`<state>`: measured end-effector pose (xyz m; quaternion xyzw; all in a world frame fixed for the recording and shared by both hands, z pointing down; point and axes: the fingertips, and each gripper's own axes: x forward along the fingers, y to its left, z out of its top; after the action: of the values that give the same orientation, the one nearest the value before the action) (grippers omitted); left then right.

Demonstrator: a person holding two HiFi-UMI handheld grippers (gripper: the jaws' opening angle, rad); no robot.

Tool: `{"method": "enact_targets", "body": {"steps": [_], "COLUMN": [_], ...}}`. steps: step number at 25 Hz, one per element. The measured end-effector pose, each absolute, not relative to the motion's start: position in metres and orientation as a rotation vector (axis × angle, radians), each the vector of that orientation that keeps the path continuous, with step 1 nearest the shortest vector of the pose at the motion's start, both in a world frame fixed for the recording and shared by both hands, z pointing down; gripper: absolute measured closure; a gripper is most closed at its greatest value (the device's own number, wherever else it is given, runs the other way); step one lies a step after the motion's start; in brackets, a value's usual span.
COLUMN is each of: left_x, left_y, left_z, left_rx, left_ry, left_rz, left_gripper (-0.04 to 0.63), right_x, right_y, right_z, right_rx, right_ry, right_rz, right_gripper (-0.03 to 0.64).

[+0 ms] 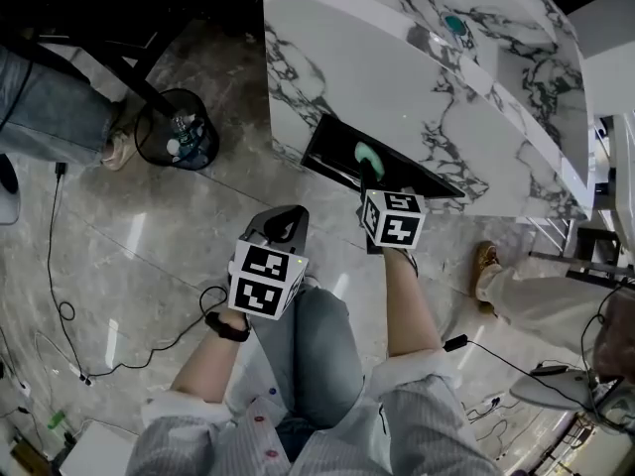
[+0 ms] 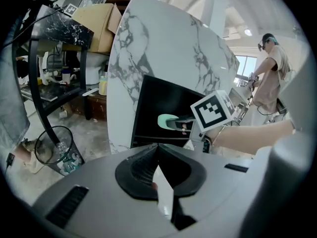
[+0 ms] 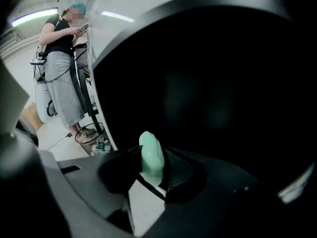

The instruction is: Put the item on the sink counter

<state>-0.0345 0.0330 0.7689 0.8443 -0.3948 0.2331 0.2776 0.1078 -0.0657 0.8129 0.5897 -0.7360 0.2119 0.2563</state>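
A pale mint-green, rounded item (image 1: 368,154) sits between the jaws of my right gripper (image 1: 369,167), which is shut on it. The gripper holds it at the mouth of a dark cabinet opening (image 1: 342,157) in the side of the white marble sink counter (image 1: 466,97). In the right gripper view the green item (image 3: 151,157) stands upright between the pads against the black interior. From the left gripper view the same item (image 2: 167,121) pokes out ahead of the right gripper's marker cube (image 2: 213,110). My left gripper (image 1: 283,221) hangs lower left over the floor, jaws together with nothing in them.
A small teal object (image 1: 454,24) lies on the counter top. A wire bin (image 1: 179,129) with bottles stands on the floor to the left. People stand at the left (image 1: 50,117) and right (image 1: 541,286). Cables (image 1: 60,310) run over the tiled floor.
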Motion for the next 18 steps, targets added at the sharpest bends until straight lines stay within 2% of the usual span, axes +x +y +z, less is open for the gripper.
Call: {"method": "enact_targets", "body": {"steps": [8, 12, 18], "left_x": [-0.051, -0.052, -0.050], "left_y": [0.016, 0.016, 0.019], "left_z": [0.776, 0.775, 0.760], "left_rx": [2.250, 2.249, 2.239], "left_ry": [-1.104, -1.095, -1.077], "left_rz": [0.593, 0.586, 0.585], "left_gripper": [0.580, 0.580, 0.580], "right_x": [0.124, 0.130, 0.125], "right_y": [-0.097, -0.094, -0.076], "right_z": [0.832, 0.825, 0.818], "right_rx": [1.737, 1.775, 1.720], "right_ry": [-1.893, -1.886, -1.870], "right_rz": [0.438, 0.427, 0.427], "right_gripper": [0.477, 0.419, 0.419]}}
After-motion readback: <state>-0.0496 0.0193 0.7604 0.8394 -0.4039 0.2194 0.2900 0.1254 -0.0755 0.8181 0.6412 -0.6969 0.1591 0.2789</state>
